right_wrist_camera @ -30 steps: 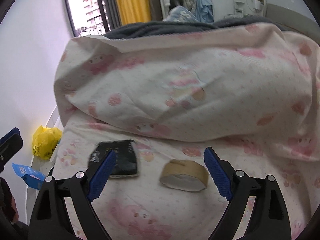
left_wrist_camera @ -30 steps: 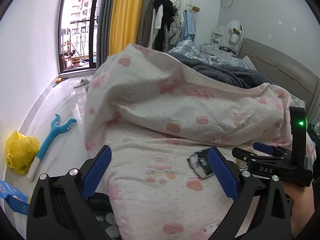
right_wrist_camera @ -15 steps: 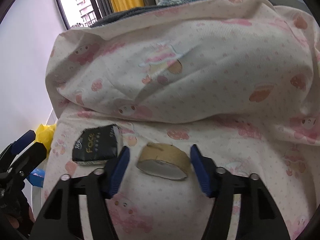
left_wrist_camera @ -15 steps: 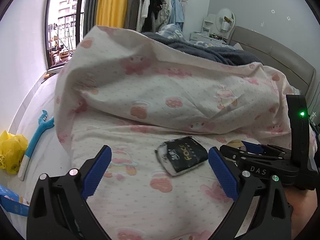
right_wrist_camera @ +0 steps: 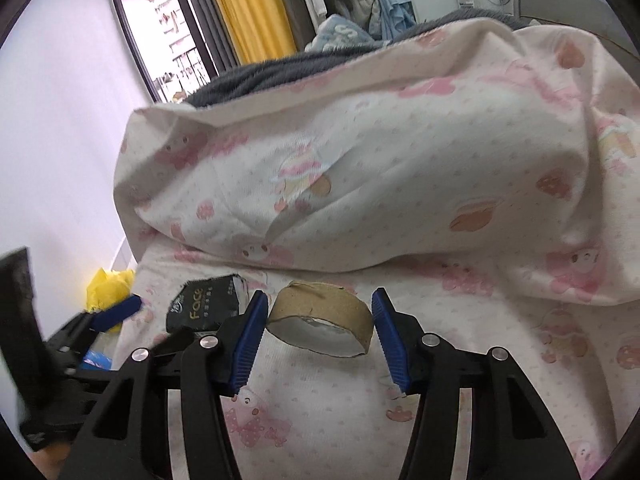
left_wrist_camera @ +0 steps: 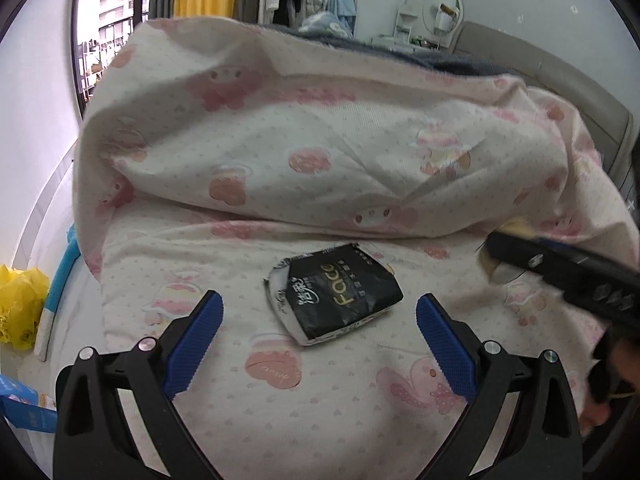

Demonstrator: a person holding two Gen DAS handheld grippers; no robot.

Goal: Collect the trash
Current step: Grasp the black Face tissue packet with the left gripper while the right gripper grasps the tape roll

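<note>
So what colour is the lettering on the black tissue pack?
Gold lettering on the black tissue pack, clearest in left wrist view.

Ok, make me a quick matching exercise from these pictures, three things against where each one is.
Things:
1. cardboard tape ring
2. black tissue pack
3. yellow plastic bag

Places:
A. on the floor beside the bed
B. between the right tool's blue pads
C. on the sheet ahead of the wide-open left tool

Pairs: 1-B, 2-C, 3-A

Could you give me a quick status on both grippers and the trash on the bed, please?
Right gripper closed around cardboard roll. Left gripper open, black tissue pack lying loose ahead between its fingers. Nothing in the way.
</note>
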